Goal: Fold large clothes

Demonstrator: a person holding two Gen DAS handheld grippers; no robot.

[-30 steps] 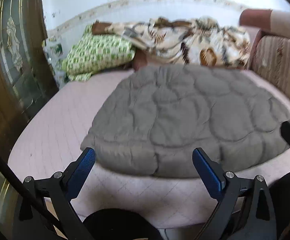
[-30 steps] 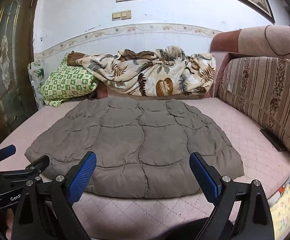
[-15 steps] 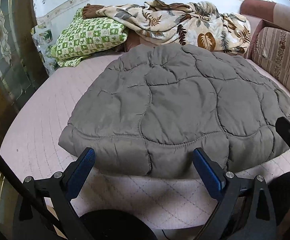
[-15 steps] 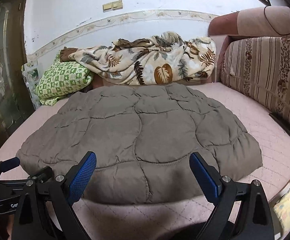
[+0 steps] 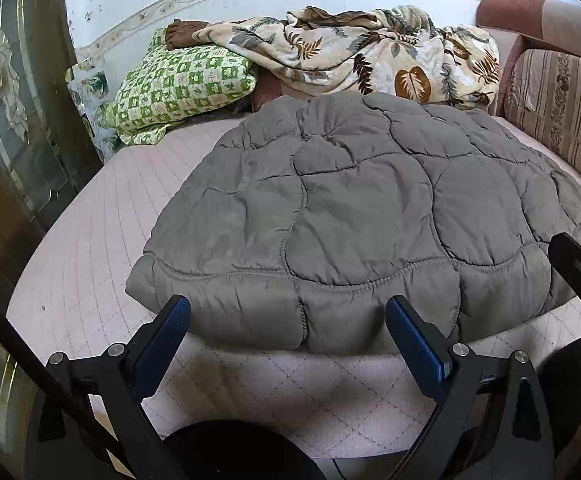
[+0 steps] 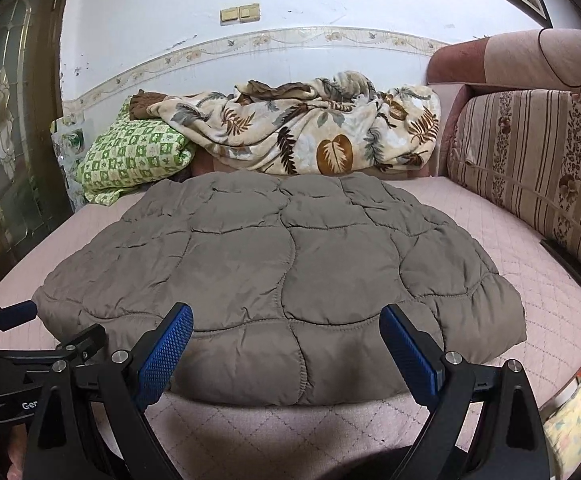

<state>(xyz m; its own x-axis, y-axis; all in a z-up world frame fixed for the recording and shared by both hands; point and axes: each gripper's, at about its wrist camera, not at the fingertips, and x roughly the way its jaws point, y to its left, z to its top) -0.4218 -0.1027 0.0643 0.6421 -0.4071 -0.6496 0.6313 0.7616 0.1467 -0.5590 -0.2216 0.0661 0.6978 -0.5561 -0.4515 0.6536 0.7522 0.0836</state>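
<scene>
Grey quilted padded garment (image 6: 282, 280) lies spread flat across the middle of the frame on a pink quilted mattress (image 6: 530, 320); folding looks not yet begun; both claws, left gripper (image 5: 288, 332) and right gripper (image 6: 286, 340), gape wide at its near hem, holding nothing; next, each likely must pinch that hem and carry it toward the upper frame.

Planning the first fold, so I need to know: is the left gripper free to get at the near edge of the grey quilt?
Probably yes. The left gripper is open and empty, its fingers astride the near edge of the grey quilt, with nothing between them. Only bare pink mattress cover lies beneath.
</scene>
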